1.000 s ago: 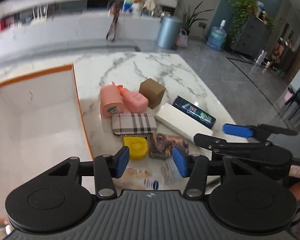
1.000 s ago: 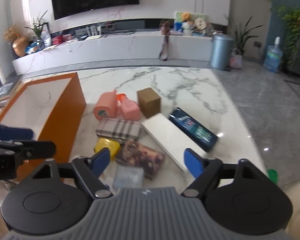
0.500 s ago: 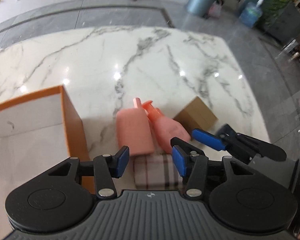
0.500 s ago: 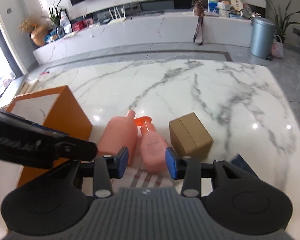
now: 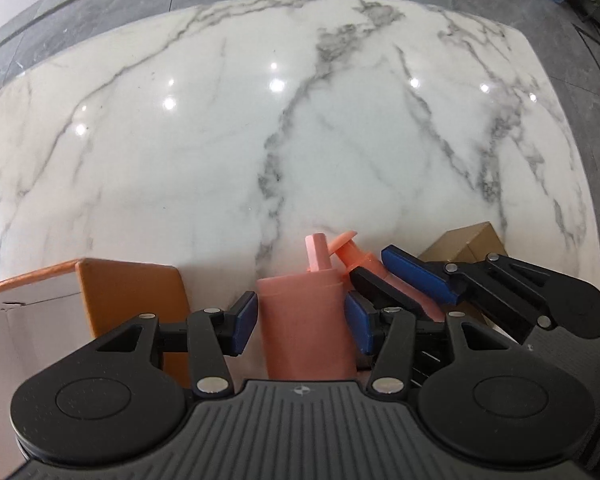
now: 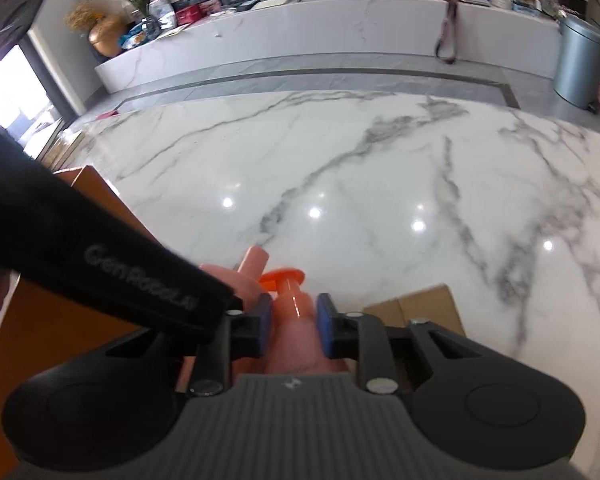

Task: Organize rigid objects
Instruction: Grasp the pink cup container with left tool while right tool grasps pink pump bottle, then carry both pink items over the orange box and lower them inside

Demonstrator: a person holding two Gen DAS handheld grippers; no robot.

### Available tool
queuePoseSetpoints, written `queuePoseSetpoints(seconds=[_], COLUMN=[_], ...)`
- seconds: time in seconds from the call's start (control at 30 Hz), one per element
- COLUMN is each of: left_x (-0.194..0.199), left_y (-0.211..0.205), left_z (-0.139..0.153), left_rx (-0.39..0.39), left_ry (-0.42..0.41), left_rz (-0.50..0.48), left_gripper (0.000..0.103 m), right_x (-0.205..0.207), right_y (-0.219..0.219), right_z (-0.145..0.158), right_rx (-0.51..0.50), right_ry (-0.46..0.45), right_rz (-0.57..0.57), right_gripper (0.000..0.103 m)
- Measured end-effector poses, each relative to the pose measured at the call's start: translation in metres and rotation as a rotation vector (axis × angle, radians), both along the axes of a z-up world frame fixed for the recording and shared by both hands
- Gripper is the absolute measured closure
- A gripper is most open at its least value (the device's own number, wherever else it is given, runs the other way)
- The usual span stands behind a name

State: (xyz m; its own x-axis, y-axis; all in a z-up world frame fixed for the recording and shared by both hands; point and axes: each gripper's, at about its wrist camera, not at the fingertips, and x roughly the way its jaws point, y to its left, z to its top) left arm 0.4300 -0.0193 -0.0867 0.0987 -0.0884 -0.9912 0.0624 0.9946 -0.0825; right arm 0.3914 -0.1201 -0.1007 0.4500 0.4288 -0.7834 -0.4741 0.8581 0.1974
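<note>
White marble tabletop w/ grey veins (image 5: 260, 128) is seen filling both views; a grey tiled floor and a long white marble bench (image 6: 340, 24) w/ clutter are seen behind it. An orange cardboard box w/ white interior (image 5: 132, 292) is set at the left on the table.

The left gripper (image 5: 302, 322) is placed around a salmon-pink squat plastic bottle w/ square spout (image 5: 306, 332); blue pads sit at both sides, just beside or touching, contact can't be told.

The right gripper (image 6: 294, 328) is closed narrowly on a peach pump bottle w/ orange cap (image 6: 294, 320), pads pressed against its neck/shoulder. Both bottles are seen side by side, touching. A brown cardboard cube box (image 6: 420, 308) is seen just right of them.
</note>
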Motion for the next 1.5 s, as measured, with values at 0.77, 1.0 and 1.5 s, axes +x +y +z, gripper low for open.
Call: queuePoseSetpoints(seconds=[0.77, 1.0, 1.5], left_x=[-0.033, -0.039, -0.078], left_y=[0.007, 0.014, 0.044], left_z=[0.045, 0.051, 0.113], left_rx=[-0.061, -0.031, -0.184], left_ry=[-0.143, -0.18, -0.276], left_rz=[-0.094, -0.069, -0.003], left_gripper=[0.043, 0.043, 0.043], right_x=[-0.004, -0.012, -0.037], right_y=[0.002, 0.017, -0.009], right_z=[-0.004, -0.012, 0.013], right_rx=[-0.03, -0.118, -0.081], right_ry=[-0.04, -0.141, -0.256], right_rz=[0.093, 0.147, 0.059], right_gripper=[0.076, 0.061, 0.077])
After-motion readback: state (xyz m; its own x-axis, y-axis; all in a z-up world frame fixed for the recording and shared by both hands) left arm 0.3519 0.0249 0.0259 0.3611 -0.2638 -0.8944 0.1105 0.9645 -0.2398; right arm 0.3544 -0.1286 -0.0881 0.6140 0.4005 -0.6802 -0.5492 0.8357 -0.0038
